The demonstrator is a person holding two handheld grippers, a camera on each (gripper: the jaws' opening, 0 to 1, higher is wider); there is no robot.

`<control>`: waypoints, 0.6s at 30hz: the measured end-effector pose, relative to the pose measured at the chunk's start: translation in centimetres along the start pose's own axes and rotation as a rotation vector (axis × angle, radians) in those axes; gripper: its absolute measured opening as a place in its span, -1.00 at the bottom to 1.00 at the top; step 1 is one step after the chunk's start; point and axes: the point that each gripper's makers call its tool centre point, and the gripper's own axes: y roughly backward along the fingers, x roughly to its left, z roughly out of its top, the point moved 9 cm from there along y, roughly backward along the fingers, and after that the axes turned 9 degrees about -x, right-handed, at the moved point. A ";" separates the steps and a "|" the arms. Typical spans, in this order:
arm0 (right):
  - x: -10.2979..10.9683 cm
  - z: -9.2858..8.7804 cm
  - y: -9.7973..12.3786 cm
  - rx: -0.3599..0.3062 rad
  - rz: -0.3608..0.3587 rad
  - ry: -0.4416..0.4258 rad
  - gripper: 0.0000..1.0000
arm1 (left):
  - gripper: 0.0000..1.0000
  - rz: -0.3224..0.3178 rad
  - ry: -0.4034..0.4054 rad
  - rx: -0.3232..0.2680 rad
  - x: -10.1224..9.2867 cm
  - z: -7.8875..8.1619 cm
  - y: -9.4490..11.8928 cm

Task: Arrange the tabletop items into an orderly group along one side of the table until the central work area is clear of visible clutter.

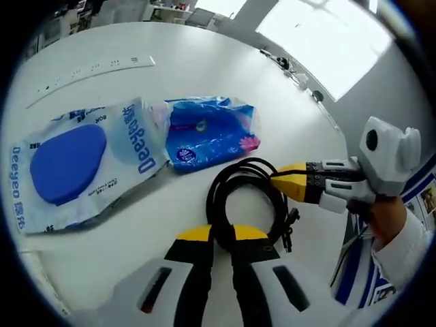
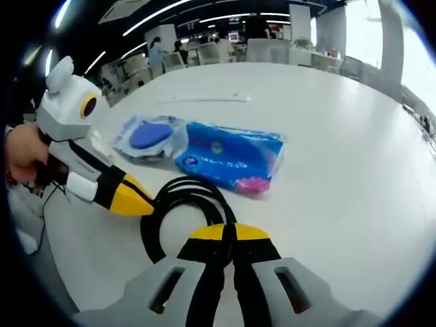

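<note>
- White table [image 1: 204,75] w/ 2 packs mid-surface: pale wipes pack [image 1: 82,160] beside blue tissue pack [image 1: 211,131].
- Black cable coil [image 1: 248,197] just in front of them.
- Left gripper [image 1: 222,235] fingers clamped on coil's near loop.
- Right gripper [image 2: 228,235] fingers clamped on coil too.

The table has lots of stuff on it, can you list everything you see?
Black cable: one, black, coiled on the table nearest the cameras, both grippers closed on it.
Blue packet: one, bright blue, just beyond the cable.
Wipes pack: one, pale with a blue oval lid, beside the blue packet.
White strip: one, white, far across the table.
Table: one, white.
Left hand-held gripper: yellow-tipped, shut on the cable.
Right hand-held gripper: yellow-tipped, shut on the cable.
</note>
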 end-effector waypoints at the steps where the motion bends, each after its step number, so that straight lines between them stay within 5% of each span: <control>1: 0.0 0.0 0.0 -0.002 0.000 -0.001 -1.00 | -0.88 0.006 -0.011 -0.006 0.1 0.1 0.0; 18: 0.1 0.4 0.7 -0.026 -0.017 0.015 -0.74 | -0.57 -0.005 -0.057 -0.039 -0.2 0.8 1.0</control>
